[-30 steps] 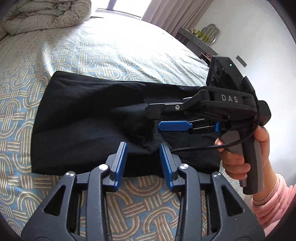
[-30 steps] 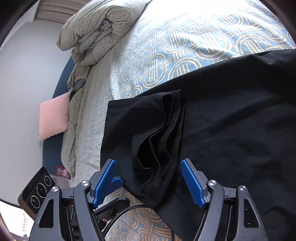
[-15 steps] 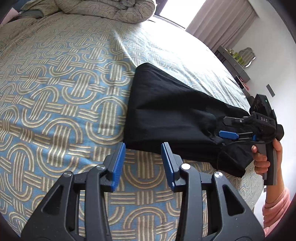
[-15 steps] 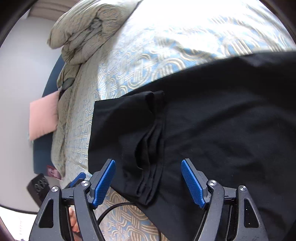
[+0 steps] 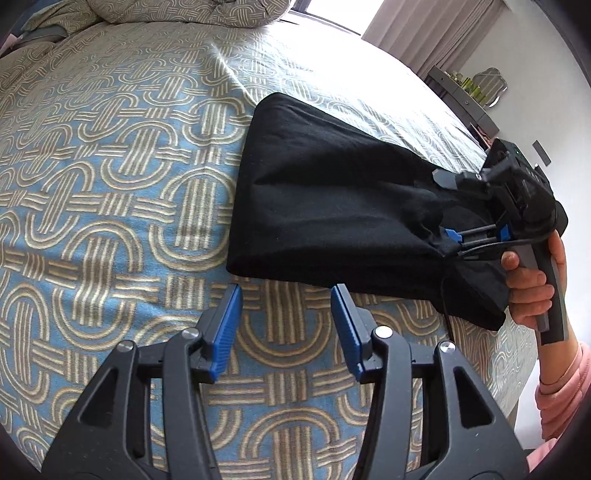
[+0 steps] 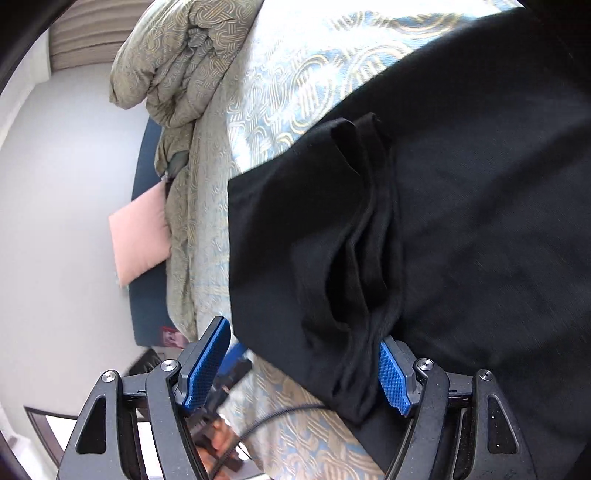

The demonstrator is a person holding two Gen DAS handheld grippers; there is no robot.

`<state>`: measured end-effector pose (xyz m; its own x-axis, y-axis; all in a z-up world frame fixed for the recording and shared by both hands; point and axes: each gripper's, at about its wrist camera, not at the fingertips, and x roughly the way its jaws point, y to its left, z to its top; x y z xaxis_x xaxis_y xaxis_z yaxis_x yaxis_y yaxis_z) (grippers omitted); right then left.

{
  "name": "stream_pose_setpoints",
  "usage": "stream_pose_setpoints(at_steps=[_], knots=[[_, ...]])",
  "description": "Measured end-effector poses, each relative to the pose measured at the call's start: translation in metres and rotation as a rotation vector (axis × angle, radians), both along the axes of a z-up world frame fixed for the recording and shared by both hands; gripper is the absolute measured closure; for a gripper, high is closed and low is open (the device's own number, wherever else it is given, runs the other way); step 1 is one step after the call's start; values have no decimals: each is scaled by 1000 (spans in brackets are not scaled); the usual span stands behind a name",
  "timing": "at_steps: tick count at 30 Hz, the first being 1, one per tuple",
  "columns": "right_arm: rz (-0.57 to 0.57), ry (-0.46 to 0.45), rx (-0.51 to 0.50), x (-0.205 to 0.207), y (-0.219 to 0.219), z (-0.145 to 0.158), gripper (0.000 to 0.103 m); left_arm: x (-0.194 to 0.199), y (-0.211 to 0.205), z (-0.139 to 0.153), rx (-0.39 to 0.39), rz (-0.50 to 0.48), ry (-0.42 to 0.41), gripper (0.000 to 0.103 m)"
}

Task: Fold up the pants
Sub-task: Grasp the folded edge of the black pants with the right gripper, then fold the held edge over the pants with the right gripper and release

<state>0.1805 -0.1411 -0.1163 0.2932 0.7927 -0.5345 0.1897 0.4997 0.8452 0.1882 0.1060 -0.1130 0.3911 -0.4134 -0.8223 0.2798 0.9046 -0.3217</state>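
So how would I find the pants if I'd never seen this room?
Start at the big bed with the blue and tan loop-patterned cover. Lying flat on it is one dark shape, the black pants, folded over. Everything else on the bed is patterned, like the rumpled quilt at the far end; only the pants are plain black.

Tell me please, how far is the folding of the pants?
Done: the black pants lie on the bed as a flat, narrow stack. In hand: the right gripper straddles one bunched end without pinching; the left gripper, jaws opening, is empty above the bedspread. Left: folding the length over.
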Motion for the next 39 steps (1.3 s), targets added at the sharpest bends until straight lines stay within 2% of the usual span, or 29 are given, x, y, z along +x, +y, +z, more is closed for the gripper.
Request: stream_pose_setpoints(at_steps=[3, 4, 5, 7, 9, 15, 17, 21, 24, 30, 33, 35, 39], knots=[[11, -13, 35, 18, 13, -2, 27, 1, 4, 0, 2, 11, 2, 51], [15, -13, 33, 22, 16, -2, 35, 2, 7, -2, 4, 20, 5, 51], [19, -14, 21, 24, 20, -1, 61, 1, 10, -2, 4, 26, 7, 51], [27, -2, -61, 26, 24, 0, 97, 2, 17, -4, -4, 47, 17, 51], [13, -16, -151, 25, 28, 8, 97, 1, 23, -3, -22, 64, 27, 51], [40, -203, -278, 13, 38, 66, 98, 7, 17, -1, -16, 52, 10, 46], [53, -239, -288, 15, 43, 82, 98, 10, 8, 1, 2, 32, -5, 45], [64, -279, -301, 16, 51, 105, 98, 16, -9, -2, 101, 36, -58, 45], [62, -301, -316, 11, 55, 115, 98, 22, -13, -3, 140, 81, -89, 45], [5, -325, -343, -1, 49, 129, 98, 34, -4, -12, 153, 181, -77, 45], [-48, -364, -355, -10, 38, 137, 98, 28, -2, -8, 144, 179, -101, 45], [-65, -386, -377, -14, 30, 140, 98, 22, -5, -3, 176, 162, -137, 45], [-88, -342, -379, -19, 13, 125, 98, 17, -12, -4, 250, 129, -175, 45]])
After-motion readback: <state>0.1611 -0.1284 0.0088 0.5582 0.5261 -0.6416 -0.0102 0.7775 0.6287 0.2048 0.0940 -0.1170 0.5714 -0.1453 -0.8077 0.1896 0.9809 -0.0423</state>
